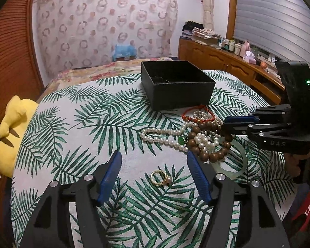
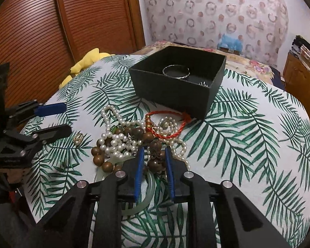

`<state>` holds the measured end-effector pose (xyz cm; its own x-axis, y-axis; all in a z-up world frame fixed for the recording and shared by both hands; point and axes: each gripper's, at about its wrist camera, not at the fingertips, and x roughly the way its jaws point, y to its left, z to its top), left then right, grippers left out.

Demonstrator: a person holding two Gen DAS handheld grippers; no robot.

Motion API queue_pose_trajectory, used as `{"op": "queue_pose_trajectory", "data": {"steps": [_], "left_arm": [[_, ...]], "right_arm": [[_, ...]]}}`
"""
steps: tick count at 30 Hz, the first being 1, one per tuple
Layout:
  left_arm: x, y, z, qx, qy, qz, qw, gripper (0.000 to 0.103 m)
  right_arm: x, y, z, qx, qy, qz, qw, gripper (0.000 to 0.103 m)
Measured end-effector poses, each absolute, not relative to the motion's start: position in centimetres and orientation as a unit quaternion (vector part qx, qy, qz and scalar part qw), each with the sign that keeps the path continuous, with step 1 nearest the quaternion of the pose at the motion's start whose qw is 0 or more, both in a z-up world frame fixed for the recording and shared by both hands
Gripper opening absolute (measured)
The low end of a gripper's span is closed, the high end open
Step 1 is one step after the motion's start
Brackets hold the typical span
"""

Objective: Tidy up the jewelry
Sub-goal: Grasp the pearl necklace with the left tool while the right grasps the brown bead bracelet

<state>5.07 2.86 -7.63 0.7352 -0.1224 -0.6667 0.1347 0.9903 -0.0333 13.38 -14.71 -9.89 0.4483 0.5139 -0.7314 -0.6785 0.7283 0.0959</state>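
A tangled pile of jewelry [image 1: 202, 136] lies on the leaf-print cloth: pearl necklace [image 1: 161, 137], brown wooden bead bracelet [image 2: 102, 160], red cord bracelet [image 2: 171, 128], pale jade bangle [image 1: 240, 166]. A gold ring with a pearl [image 1: 160, 178] lies apart, between the fingers of my open left gripper [image 1: 154, 158]. My right gripper [image 2: 154, 152] is partly closed around dark brown beads [image 2: 155, 161] at the pile's near edge. An open black box [image 2: 177, 82] behind the pile holds a silver bangle [image 2: 175, 72].
A yellow plush toy [image 1: 12, 132] sits at the table's left edge. A bed with floral cover [image 1: 97, 70] is behind the table. A wooden dresser with bottles [image 1: 233, 55] stands at the right. Louvred wooden doors [image 2: 51, 31] are at the left.
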Motion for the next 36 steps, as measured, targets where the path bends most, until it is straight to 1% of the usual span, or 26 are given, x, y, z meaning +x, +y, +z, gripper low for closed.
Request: {"op": "queue_pose_trajectory", "data": {"steps": [16,17,18,19,25,28,30,32,36], "left_arm": [[4.7,2.9,-8.1,-0.001,0.360,-0.071,0.930,0.064],[4.7,2.8,-8.1,-0.001,0.360,-0.070,0.930,0.064],[4.7,2.9,-8.2,-0.001,0.360,-0.070,0.930,0.064],[4.7,2.9,-8.3,-0.002,0.361,-0.071,0.930,0.064],[5.6,3.1,-8.1,0.002,0.362,-0.077,0.929,0.063],[6.4,3.0,-7.9,0.008,0.366,-0.085,0.927,0.057],[7.1,3.0,-7.8,0.007,0.369,-0.090,0.925,0.056],[8.1,3.1,-7.8,0.007,0.376,-0.095,0.922,0.050],[10.0,3.3,-8.1,0.008,0.394,-0.101,0.913,0.044]], "right_arm": [[14.2,-12.9,-10.8,-0.149,0.410,0.342,0.832,0.021],[14.1,-12.9,-10.7,-0.152,0.407,0.344,0.832,0.020],[14.0,-12.9,-10.7,-0.152,0.404,0.345,0.833,0.015],[13.7,-13.1,-10.3,-0.150,0.395,0.347,0.837,0.014],[12.2,-14.3,-7.0,-0.128,0.354,0.363,0.853,0.014],[11.8,-14.9,-5.3,-0.119,0.336,0.367,0.859,0.014],[11.6,-15.3,-4.2,-0.114,0.326,0.369,0.863,0.014],[11.4,-15.5,-3.5,-0.111,0.318,0.368,0.866,0.014],[11.1,-15.9,-2.0,-0.107,0.302,0.367,0.873,0.014]]}}
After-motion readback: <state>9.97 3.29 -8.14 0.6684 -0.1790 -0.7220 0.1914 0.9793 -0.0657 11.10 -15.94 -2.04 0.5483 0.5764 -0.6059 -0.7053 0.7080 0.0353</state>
